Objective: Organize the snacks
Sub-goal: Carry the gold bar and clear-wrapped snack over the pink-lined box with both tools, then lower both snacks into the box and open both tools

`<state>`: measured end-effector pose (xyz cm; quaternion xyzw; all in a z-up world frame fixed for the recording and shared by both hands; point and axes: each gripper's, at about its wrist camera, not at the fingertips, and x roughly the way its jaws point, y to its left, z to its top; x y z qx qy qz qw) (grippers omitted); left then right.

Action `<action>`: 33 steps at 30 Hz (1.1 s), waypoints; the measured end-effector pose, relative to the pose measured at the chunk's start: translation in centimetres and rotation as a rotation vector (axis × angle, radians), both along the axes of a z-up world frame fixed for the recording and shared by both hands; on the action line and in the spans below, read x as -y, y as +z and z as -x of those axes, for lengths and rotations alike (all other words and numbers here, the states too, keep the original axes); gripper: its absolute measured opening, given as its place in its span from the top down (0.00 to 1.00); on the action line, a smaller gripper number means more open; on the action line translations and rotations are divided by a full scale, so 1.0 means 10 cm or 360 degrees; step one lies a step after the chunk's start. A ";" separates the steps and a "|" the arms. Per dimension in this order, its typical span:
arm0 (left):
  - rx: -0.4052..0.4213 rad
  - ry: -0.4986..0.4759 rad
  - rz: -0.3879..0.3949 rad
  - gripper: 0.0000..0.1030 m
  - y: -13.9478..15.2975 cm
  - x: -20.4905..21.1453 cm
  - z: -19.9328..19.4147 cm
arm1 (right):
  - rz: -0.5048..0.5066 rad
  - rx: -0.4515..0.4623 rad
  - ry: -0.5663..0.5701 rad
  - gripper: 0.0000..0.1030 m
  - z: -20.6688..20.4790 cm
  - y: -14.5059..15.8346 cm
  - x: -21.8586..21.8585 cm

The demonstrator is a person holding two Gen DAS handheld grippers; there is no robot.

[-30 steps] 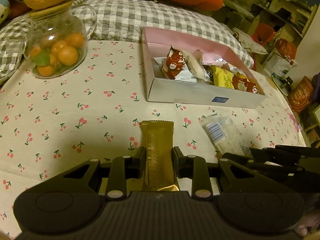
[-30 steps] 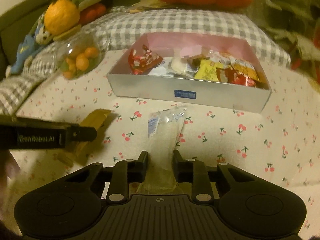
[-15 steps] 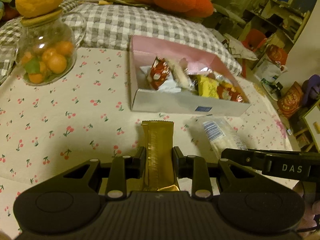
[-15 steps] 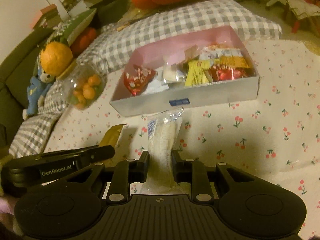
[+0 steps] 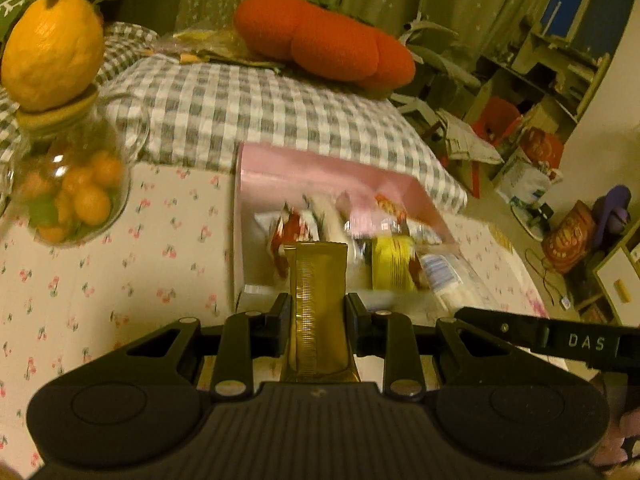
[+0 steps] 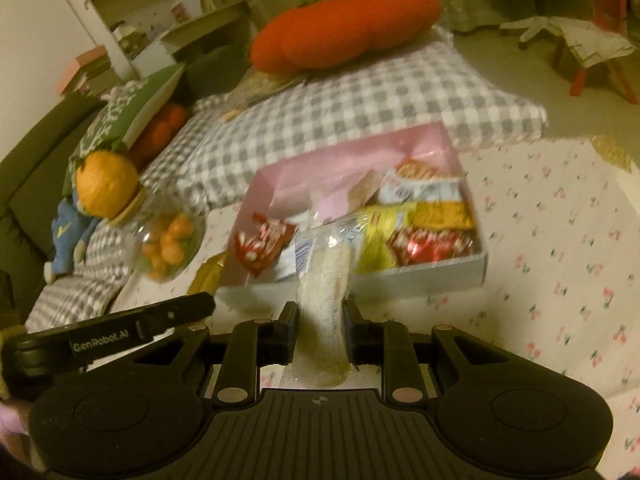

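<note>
Pointing lengthwise toward the pink box (image 5: 256, 176), gold bar (image 5: 316, 300) and clear packet (image 6: 324, 280) sit clamped in each hand-held gripper.

Black ribbed gripper (image 5: 316, 316) bodies w/ silver screws, white lettering.

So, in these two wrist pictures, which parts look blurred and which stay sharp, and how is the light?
Left wrist view: the pink cardboard snack box is smeared by motion, while the gold foil snack bar in the left gripper is sharp. Right wrist view: the box and cherry-print cloth are blurred; the clear-wrapped pale snack is crisper. Both have dim yellowish light and fisheye bending.
</note>
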<state>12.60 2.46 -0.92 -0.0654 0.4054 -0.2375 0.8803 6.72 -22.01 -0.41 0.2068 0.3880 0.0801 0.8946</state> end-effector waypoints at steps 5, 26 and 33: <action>0.0037 0.0032 0.0004 0.75 0.06 0.13 -0.24 | 0.0008 0.0020 -0.0046 0.78 -0.18 0.02 0.12; 0.0063 0.0089 -0.0199 0.75 -0.06 0.61 -0.88 | 0.0066 0.0030 -0.0080 0.87 -0.85 -0.12 0.34; 0.0105 0.0117 -0.0207 0.51 -0.03 0.60 -0.86 | 0.0098 0.0052 -0.0036 0.80 -0.84 -0.11 0.31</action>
